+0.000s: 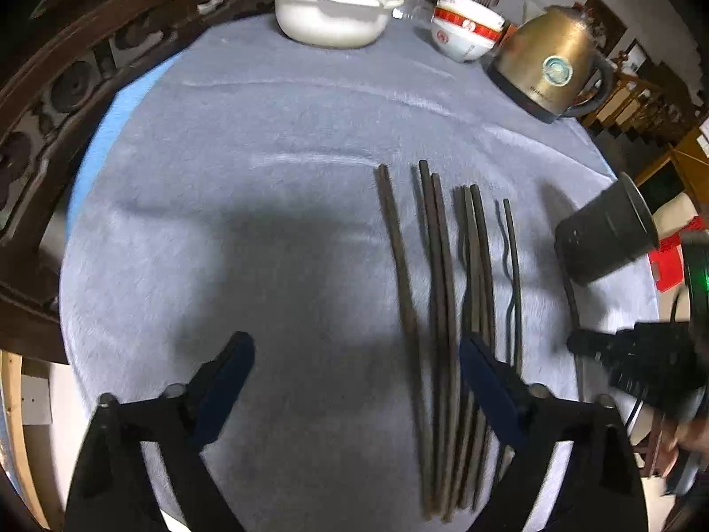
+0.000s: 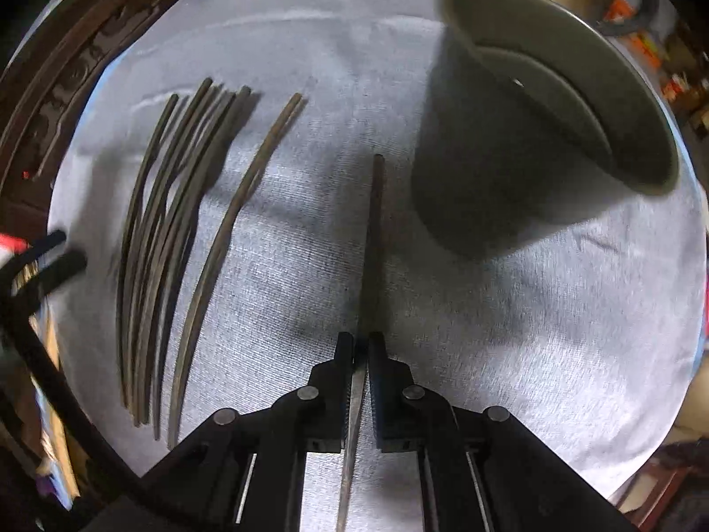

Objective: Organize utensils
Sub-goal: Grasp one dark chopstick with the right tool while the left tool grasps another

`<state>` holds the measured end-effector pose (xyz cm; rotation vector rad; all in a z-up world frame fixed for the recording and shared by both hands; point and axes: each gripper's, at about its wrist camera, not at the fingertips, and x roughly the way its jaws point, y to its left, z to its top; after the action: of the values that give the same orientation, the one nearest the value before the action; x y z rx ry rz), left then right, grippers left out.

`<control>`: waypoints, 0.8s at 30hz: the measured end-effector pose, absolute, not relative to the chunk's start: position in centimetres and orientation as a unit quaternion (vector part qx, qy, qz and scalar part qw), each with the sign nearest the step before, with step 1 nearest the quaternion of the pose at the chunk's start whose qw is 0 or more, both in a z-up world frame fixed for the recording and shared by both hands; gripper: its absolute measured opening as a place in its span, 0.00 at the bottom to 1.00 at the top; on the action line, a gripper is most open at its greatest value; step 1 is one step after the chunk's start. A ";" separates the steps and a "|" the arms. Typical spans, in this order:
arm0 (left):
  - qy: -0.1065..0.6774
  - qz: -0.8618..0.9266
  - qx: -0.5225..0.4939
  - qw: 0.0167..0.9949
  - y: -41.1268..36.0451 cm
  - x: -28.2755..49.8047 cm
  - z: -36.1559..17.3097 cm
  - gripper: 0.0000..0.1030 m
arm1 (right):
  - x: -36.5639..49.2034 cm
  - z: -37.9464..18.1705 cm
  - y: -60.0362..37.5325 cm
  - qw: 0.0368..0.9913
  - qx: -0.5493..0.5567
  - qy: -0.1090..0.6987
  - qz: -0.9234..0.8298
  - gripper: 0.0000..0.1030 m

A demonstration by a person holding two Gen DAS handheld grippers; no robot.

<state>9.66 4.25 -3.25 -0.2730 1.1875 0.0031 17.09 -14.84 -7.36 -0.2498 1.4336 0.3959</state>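
**One chopstick pinched, the rest lying loose**

Several thin dark chopsticks (image 1: 438, 310) in a row on the cloth-covered surface (image 1: 266, 155). Light, stiff, slick: best taken mid-length. Right tongs (image 2: 361, 341) pinching one chopstick (image 2: 375, 230) near the dark cup (image 2: 509, 155). Left tongs (image 1: 354, 354) spread, empty.

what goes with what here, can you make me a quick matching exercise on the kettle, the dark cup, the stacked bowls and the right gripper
Things:
1 kettle
2 dark cup
3 stacked bowls
4 right gripper

Descriptions:
A white with red bands
B shut on one chopstick
C gold-coloured metal
D tilted, mouth facing away from the chopsticks on the cloth

Pairs: 1-C, 2-D, 3-A, 4-B
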 end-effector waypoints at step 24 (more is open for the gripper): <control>0.700 -0.042 -0.112 0.704 3.2 16.6 -7.2 0.06 | 15.1 -5.5 -17.8 0.733 -0.125 0.631 0.221 0.11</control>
<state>16.59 3.24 -7.20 -0.2492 1.5580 -0.0938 15.14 -17.79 -5.48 -0.2748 1.3870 0.4866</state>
